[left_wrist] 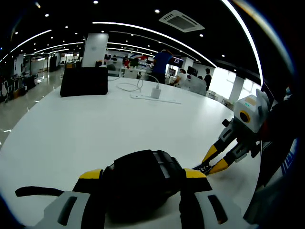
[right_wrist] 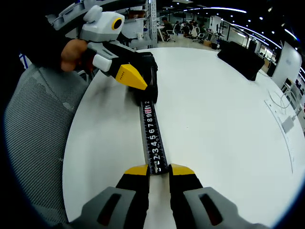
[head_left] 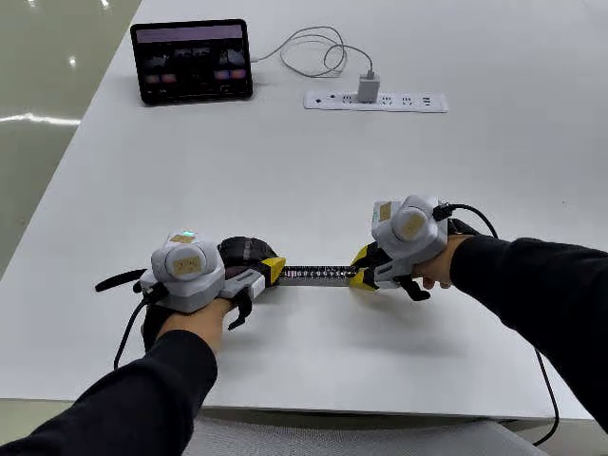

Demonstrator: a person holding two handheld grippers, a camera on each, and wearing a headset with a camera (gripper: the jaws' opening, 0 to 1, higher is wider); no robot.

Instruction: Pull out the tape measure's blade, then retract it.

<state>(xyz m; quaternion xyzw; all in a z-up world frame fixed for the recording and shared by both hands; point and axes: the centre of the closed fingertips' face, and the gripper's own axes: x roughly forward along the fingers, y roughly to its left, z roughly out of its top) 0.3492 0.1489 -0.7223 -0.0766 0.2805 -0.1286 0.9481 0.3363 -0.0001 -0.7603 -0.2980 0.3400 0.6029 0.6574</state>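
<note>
— Near the 6 o'clock edge of the white table [head_left: 313,180], logged the tape measure [head_left: 245,253]: black case [left_wrist: 143,186] at 7 o'clock, blade [head_left: 318,275] drawn out toward 3 o'clock, lying flat on the surface. Why split between two grippers?

— Judged as anchor and puller. Found the left gripper [left_wrist: 143,174] with jaws shut against the two flanks of the case, pinning it to the table against sliding. Found the right gripper [right_wrist: 159,170] with jaws closed on the blade's free end, in line with the blade, case at 12 o'clock from it. Presumably keeps the pull straight, with less chance of kinking or twisting the blade.

— Stage?

— Short length out only. Cannot tell from this alone whether drawing out or feeding back. Note for retraction: risk of snap-back on an abrupt release; better to walk the end in.

— Anything hidden or doubtful?

— Several items. End hook buried between the right fingertips [right_wrist: 137,170]; unable to say whether gripped by the hook or by the blade edges. Far left jaw lost behind the case from the head view. No lock button or marking made out on the case: too dark. Black strap [head_left: 119,280] trailing toward 9 o'clock, attachment point not visible. Tablet [head_left: 193,60] at 11 o'clock, screen too small to read. Power strip [head_left: 375,101] with charger [head_left: 369,87] at 1 o'clock, well apart from the work.
</note>
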